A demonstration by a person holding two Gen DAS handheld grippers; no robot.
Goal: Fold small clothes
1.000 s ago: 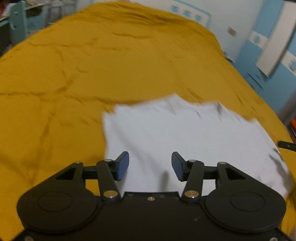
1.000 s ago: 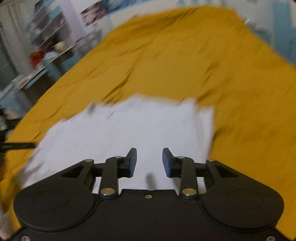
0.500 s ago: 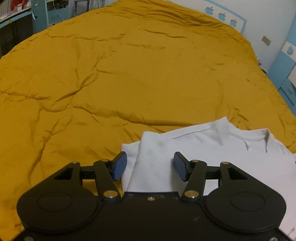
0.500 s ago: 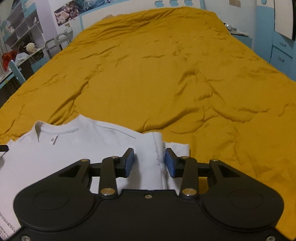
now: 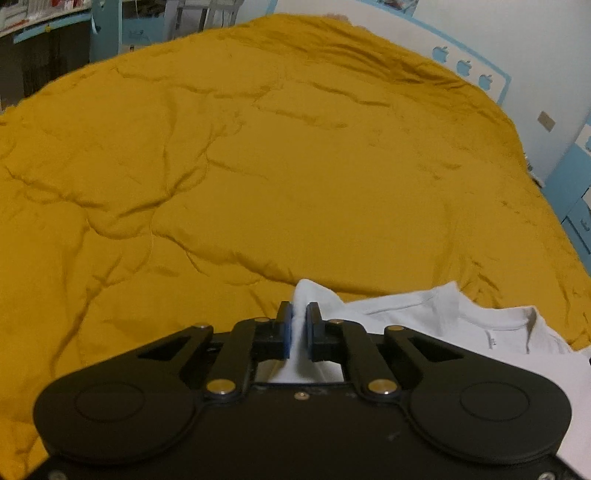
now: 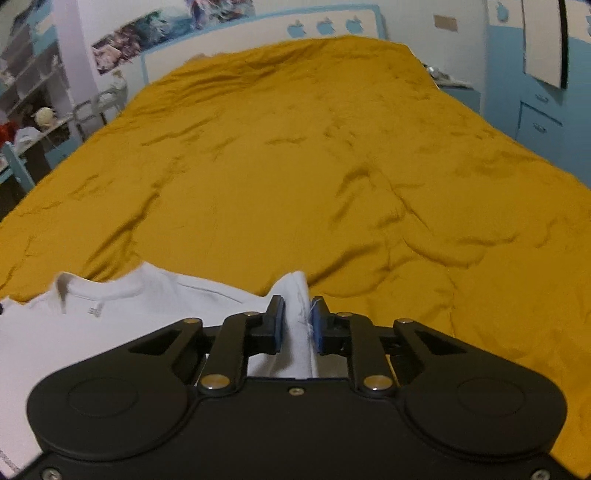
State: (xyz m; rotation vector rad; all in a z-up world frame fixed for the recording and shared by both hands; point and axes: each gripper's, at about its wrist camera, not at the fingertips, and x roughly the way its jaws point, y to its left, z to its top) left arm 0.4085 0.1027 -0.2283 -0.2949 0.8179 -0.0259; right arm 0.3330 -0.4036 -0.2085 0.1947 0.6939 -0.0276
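Note:
A small white T-shirt [image 5: 461, 325] lies on the mustard-yellow bedspread [image 5: 258, 166], collar facing away from me. My left gripper [image 5: 298, 317] is shut on the shirt's left shoulder and sleeve fold, which bunches up between the blue pads. In the right wrist view the same shirt [image 6: 129, 306] spreads to the left, and my right gripper [image 6: 297, 314] is shut on its right shoulder and sleeve fold. The collar with its label shows in both views. The shirt's lower part is hidden under the gripper bodies.
The yellow bedspread [image 6: 332, 166] stretches far ahead, wrinkled. Blue cabinets [image 6: 535, 110] stand at the right edge of the bed, and a desk with shelves and a chair [image 6: 22, 147] at the left. A headboard wall with apple stickers [image 6: 325, 26] is behind.
Both grippers were open over the shirt's shoulders half a second ago; both have now closed on the sleeve folds, and the fabric bunches upward between the pads.

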